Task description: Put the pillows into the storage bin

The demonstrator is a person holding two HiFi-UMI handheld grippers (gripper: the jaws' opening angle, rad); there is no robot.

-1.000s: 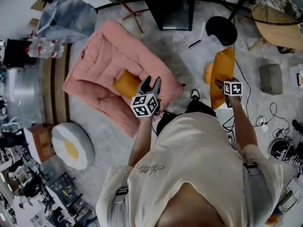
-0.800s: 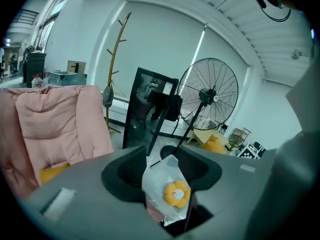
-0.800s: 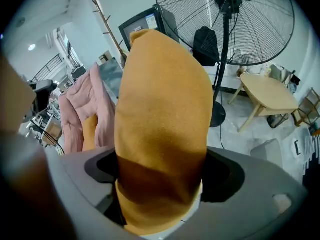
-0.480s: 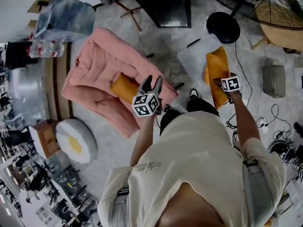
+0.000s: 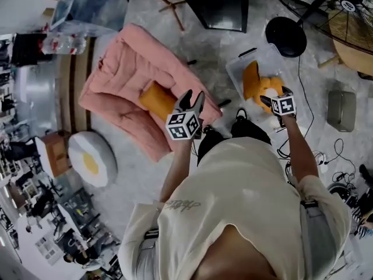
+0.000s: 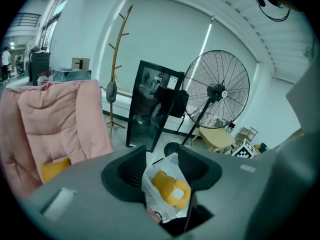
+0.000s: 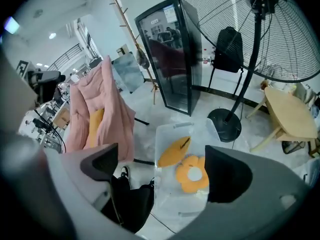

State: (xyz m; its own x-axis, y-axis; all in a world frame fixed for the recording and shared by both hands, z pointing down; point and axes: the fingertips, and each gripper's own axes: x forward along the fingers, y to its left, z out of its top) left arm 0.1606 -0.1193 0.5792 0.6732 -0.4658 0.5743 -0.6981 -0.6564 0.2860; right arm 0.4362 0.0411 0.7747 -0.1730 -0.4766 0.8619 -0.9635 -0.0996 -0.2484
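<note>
Right jaws stand spread nearly as wide as they go, having just been opening, and nothing sits between them. The right gripper points steeply down over the near edge of the clear storage bin, which stands on the floor at about one o'clock from the person. Two pillows already lie inside it. A flat orange pillow lies toward the far side, and a flower pillow with a pale centre lies just beside it, nearer the person.

Left jaws are held part-way apart and grip nothing; through their gap only the distant bin shows. The left gripper hangs at about twelve o'clock, near the front edge of a pink padded chair that fills the floor at eleven o'clock. One more orange pillow rests in the chair's seat, just beyond the left jaws. A round egg pillow, white with a yellow middle, lies on the floor at about nine o'clock, well apart from both grippers.

By my reading, the drop into the bin is done and the pillow on the chair comes next. To do this well, the right gripper should lift straight up clear of the rim so it drags nothing out. The left jaws want opening wider before reaching in. They should then take a deep bite on an edge of the soft pillow, since a shallow pinch may slip.
</note>
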